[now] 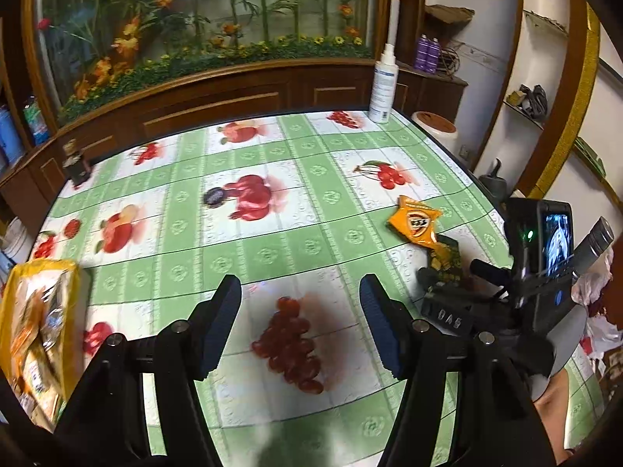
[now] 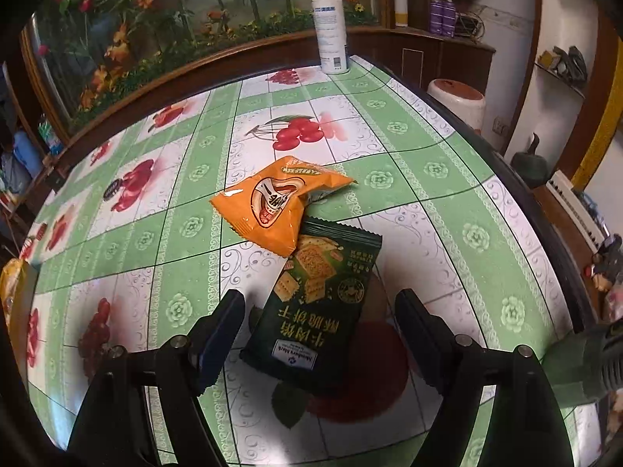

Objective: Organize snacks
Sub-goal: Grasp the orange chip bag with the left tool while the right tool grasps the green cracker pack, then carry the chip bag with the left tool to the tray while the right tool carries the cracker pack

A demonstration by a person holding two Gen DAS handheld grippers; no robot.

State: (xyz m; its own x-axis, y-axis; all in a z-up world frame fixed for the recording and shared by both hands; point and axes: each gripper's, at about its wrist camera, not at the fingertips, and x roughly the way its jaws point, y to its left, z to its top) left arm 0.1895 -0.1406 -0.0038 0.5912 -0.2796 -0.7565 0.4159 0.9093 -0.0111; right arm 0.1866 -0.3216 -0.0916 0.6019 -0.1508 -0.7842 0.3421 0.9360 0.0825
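Observation:
An orange snack packet (image 2: pixel 272 202) lies on the fruit-print tablecloth (image 2: pixel 428 202), overlapping the top of a dark green cracker packet (image 2: pixel 315 303). My right gripper (image 2: pixel 321 330) is open, its jaws either side of the green packet's near end, just above it. My left gripper (image 1: pixel 300 323) is open and empty over a grape print. In the left wrist view the orange packet (image 1: pixel 414 222) and the green packet (image 1: pixel 447 258) lie to the right, with the right gripper's body (image 1: pixel 486 303) over them. A yellow bag (image 1: pixel 35 330) holding several snacks sits at the table's left edge.
A white spray bottle (image 2: pixel 331 23) stands at the table's far right corner. A small dark figurine (image 1: pixel 76 163) stands at the far left. A small dark round object (image 1: pixel 214 196) lies mid-table. A wooden cabinet with a flower panel runs behind. A white bin (image 2: pixel 457 101) stands beyond the right edge.

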